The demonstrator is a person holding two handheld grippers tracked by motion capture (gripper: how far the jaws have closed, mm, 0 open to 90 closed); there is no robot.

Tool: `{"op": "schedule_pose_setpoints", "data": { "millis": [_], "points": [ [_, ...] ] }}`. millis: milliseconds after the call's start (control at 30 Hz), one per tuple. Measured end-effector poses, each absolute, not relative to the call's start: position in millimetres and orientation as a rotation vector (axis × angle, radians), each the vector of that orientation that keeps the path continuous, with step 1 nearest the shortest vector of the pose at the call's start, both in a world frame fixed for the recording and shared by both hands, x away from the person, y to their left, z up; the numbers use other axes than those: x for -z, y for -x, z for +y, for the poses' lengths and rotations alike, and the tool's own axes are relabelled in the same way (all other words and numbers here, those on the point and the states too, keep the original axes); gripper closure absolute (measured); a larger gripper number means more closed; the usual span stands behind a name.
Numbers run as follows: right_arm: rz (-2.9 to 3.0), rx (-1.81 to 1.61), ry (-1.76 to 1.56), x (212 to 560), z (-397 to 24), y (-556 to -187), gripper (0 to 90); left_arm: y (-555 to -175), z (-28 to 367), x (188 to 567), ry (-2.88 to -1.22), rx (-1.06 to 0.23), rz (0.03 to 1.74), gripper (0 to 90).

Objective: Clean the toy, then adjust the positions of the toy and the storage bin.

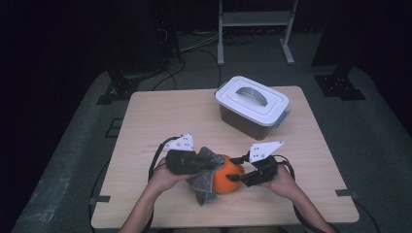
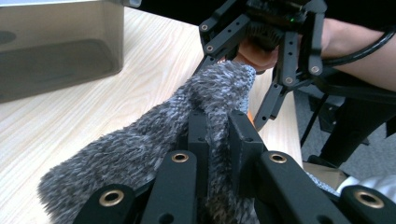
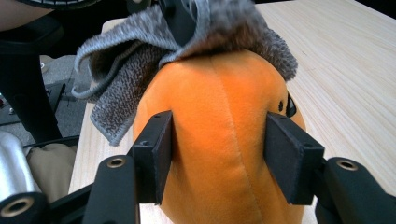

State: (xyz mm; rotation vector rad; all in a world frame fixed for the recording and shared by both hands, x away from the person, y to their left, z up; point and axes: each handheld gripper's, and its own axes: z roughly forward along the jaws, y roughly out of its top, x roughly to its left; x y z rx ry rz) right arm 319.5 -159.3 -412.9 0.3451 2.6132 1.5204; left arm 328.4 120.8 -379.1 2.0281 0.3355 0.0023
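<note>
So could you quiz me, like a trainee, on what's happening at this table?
1. True or false: the left gripper has its jaws shut on the grey cloth.
2. What is clamped in the right gripper? A) a white-lidded box B) an orange plush toy C) a cable
3. Where does the cloth lie relative to the orange plush toy?

Key: 1 true. 2 B. 3 draped over its top, on the side away from the right gripper.
</note>
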Motion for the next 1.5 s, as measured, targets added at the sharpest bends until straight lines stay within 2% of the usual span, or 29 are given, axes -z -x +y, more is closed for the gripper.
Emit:
{"op": "schedule_pose_setpoints", "data": {
  "millis": [133,333,500,800,1033,1233,1400,1500],
  "points": [
    [2.615,-1.522,-0.341,413,-159,-321,43.8,-329,123,381,-2.064,-0.031,0.337,81.4],
    [2.618,-1.528,-0.354,413,-165,-324,44.4,-345,142,404,-2.045,0.023,0.434,81.4],
    [2.619,-1.538,-0.36,414,-164,-325,44.6,-347,144,405,-2.032,0.028,0.46,81.4],
    [2.639,-1.495,-0.251,413,-146,-318,46.9,-330,131,383,-1.981,0.013,0.357,80.9],
    [2.646,-1.457,-0.206,410,-146,-319,49.2,-328,130,387,-1.982,0.06,0.323,80.9],
    [2.625,-1.505,-0.332,409,-157,-328,51.0,-339,147,400,-2.028,0.046,0.4,80.9],
    [2.628,-1.518,-0.301,410,-158,-328,51.4,-350,160,417,-1.985,0.08,0.511,80.9],
    [2.634,-1.5,-0.242,410,-154,-325,51.6,-351,160,419,-1.964,0.1,0.521,80.9]
  ]
}}
